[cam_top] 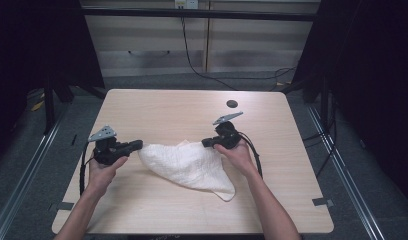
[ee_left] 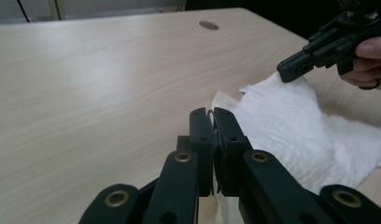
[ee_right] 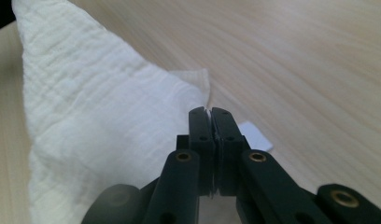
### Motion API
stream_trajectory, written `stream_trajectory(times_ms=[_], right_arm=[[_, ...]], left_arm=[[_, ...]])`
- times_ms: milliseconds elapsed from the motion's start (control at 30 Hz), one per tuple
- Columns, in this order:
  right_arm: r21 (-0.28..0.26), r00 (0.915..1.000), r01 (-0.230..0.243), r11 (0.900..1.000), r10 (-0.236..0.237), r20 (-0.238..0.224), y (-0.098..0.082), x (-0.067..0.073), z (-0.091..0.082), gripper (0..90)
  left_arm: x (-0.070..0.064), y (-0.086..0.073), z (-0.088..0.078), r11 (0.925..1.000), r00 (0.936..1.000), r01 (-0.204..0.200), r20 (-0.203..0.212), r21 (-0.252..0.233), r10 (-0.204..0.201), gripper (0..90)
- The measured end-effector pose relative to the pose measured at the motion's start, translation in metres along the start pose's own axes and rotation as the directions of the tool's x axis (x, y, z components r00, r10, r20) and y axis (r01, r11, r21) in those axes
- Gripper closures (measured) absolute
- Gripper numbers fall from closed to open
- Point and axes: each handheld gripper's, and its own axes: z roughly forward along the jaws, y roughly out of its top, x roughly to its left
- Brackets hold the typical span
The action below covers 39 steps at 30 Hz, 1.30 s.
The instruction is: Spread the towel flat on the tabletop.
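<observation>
Plainly the white cloth (cam_top: 189,165) is the centre of the work: a crinkled, gauze-like square lying a little rumpled on the middle of the tabletop (cam_top: 157,107), one corner trailing toward the person's side and the upper edge drawn between the two hands. That edge is raised off the wood at both ends, which reads as a stretch to pull the fabric flat or to bring it up for a fold.

At the cloth's left corner the left claw (cam_top: 138,145) is clamped on the fabric; in the left gripper view its jaws stand pressed together with a thin fold of cloth (ee_left: 282,135) caught between them. At the opposite corner the right claw (cam_top: 205,142) is also closed, its jaws together on the cloth's edge (ee_right: 198,88) in the right gripper view, though the fabric in the pinch is so thin that I judge the hold from the lifted corner rather than see it outright. A small white label (ee_right: 254,135) shows just beside those jaws.

Holding two neighbouring corners lets both hands (cam_top: 104,167) keep the edge taut and level. A dark round mark (cam_top: 232,104) sits farther back on the tabletop, well apart from the cloth.
</observation>
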Motion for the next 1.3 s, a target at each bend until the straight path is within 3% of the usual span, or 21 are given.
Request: stream_trajectory(times_ms=[167, 433, 600, 733, 867, 1000, 1067, 1200, 1300], right_arm=[[-0.057, 0.9997, 0.006, 0.998, -0.005, 0.022, 0.012, -0.003, -0.026, 88.0], [-0.155, 0.9950, 0.068, 0.986, -0.056, 0.082, 0.056, 0.001, -0.073, 88.0], [-0.215, 0.9910, 0.098, 0.972, -0.076, 0.111, 0.075, 0.005, -0.101, 88.0], [-0.231, 0.9900, 0.118, 0.966, -0.096, 0.103, 0.070, 0.014, -0.110, 88.0], [-0.199, 0.9886, 0.135, 0.971, -0.119, 0.092, 0.049, 0.027, -0.109, 88.0], [-0.159, 0.9915, 0.122, 0.980, -0.113, 0.065, 0.018, 0.034, -0.100, 88.0], [-0.124, 0.9927, 0.113, 0.986, -0.107, 0.056, 0.001, 0.036, -0.094, 88.0], [-0.078, 0.9964, 0.080, 0.994, -0.077, 0.035, -0.037, 0.040, -0.083, 87.8], [-0.041, 0.9981, 0.054, 0.998, -0.052, 0.033, -0.064, 0.042, -0.075, 87.5]], left_arm=[[-0.004, 0.020, -0.002, 0.9992, 0.9997, -0.023, -0.006, -0.033, 0.023, 87.3], [-0.015, 0.077, -0.014, 0.9883, 0.9966, -0.080, -0.031, -0.129, 0.077, 87.3], [-0.018, 0.088, -0.021, 0.9823, 0.9957, -0.092, -0.024, -0.164, 0.089, 87.3], [-0.024, 0.079, -0.025, 0.9819, 0.9942, -0.108, -0.019, -0.155, 0.106, 87.3], [-0.027, 0.054, -0.026, 0.9881, 0.9946, -0.101, 0.011, -0.116, 0.103, 87.3], [-0.025, 0.022, -0.014, 0.9971, 0.9969, -0.068, 0.036, -0.035, 0.069, 87.3], [-0.027, 0.007, -0.006, 0.9980, 0.9972, -0.061, 0.043, 0.013, 0.061, 87.3], [-0.033, -0.018, 0.005, 0.9926, 0.9958, -0.070, 0.066, 0.099, 0.064, 87.3], [-0.039, -0.030, 0.014, 0.9826, 0.9940, -0.087, 0.080, 0.164, 0.075, 87.3]])
